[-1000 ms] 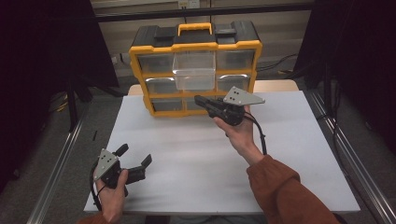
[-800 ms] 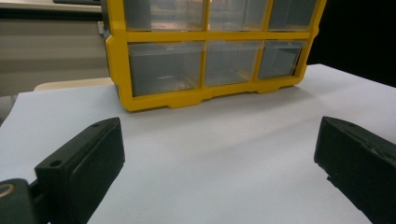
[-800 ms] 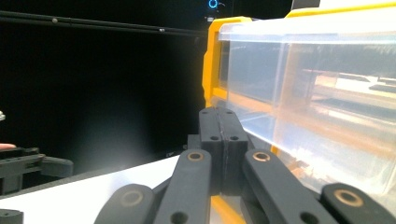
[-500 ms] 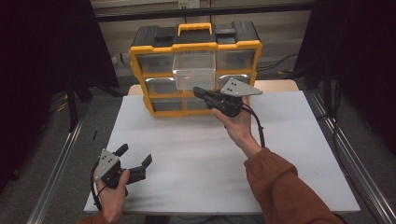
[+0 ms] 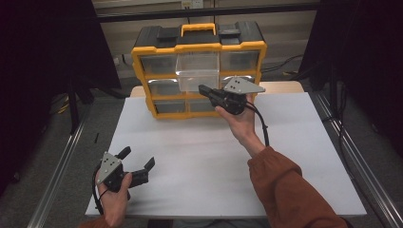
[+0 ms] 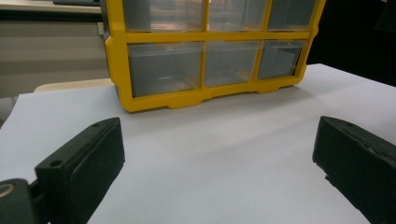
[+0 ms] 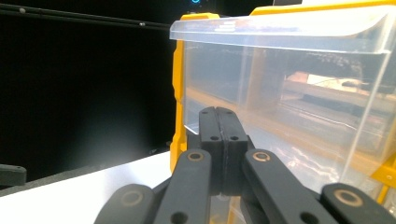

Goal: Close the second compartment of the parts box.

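Note:
A yellow and black organizer (image 5: 142,80) with clear drawers stands at the back of the white table (image 5: 214,161). Its top middle drawer (image 5: 197,71) is pulled out toward me. My right gripper (image 5: 203,89) is shut with nothing in it, its tip just under the front of that drawer. In the right gripper view the closed jaws (image 7: 218,114) point at the clear drawer front (image 7: 289,93); I cannot tell whether they touch it. My left gripper (image 5: 139,157) rests open near the front left of the table. Its jaws (image 6: 215,154) stand wide apart and face the organizer (image 6: 187,93).
Metal rails (image 5: 62,171) run along both sides of the table. A black cable (image 5: 260,123) trails from the right gripper along the person's forearm. Dark curtains hang at left and right behind the table.
The right gripper has moved up and toward the organizer, from in front of the lower drawers to the pulled-out top drawer. The left gripper has stayed put.

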